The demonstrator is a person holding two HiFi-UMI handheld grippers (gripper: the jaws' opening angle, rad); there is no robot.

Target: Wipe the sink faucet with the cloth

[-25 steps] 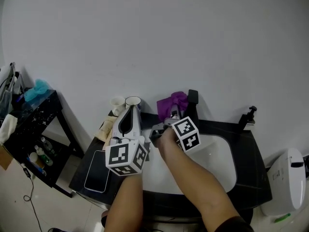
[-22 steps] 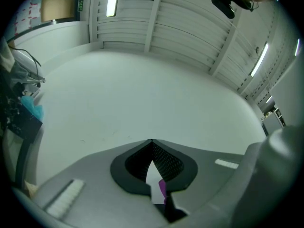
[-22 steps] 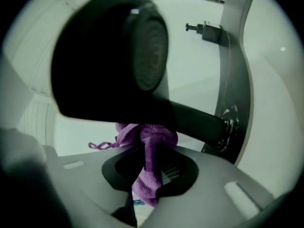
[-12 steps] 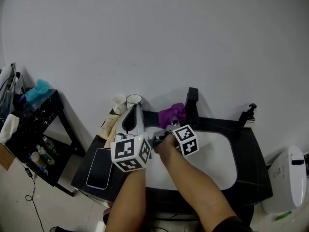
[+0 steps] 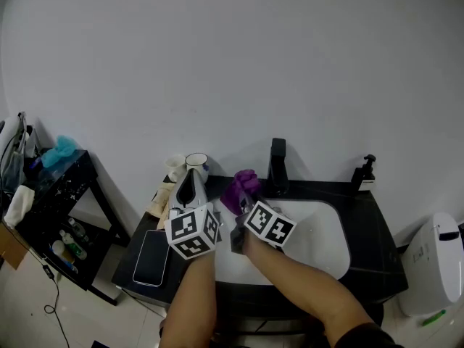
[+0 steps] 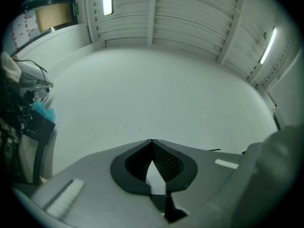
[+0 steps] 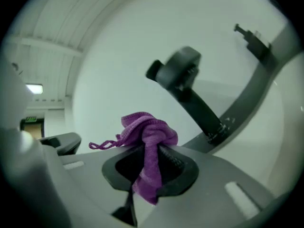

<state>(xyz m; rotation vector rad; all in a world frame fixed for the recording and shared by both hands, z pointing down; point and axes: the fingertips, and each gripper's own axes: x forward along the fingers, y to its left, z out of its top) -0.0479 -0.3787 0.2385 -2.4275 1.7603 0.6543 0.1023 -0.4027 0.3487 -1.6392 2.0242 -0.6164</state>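
Note:
The black faucet stands upright at the back of the white sink. My right gripper is shut on a bunched purple cloth, held just left of the faucet and apart from it. In the right gripper view the cloth bulges from between the jaws, with the faucet beyond it to the upper right. My left gripper hovers over the counter left of the sink. Its jaws meet at the tips with nothing between them, facing the bare wall.
On the black counter a phone lies at the left, with two cups behind it. A soap dispenser stands at the back right. A white bin sits at the far right, and a cluttered black side table at the left.
My right gripper has drawn the cloth down and to the left, a little farther from the faucet. The left gripper has stayed beside the sink, and the head view has shifted.

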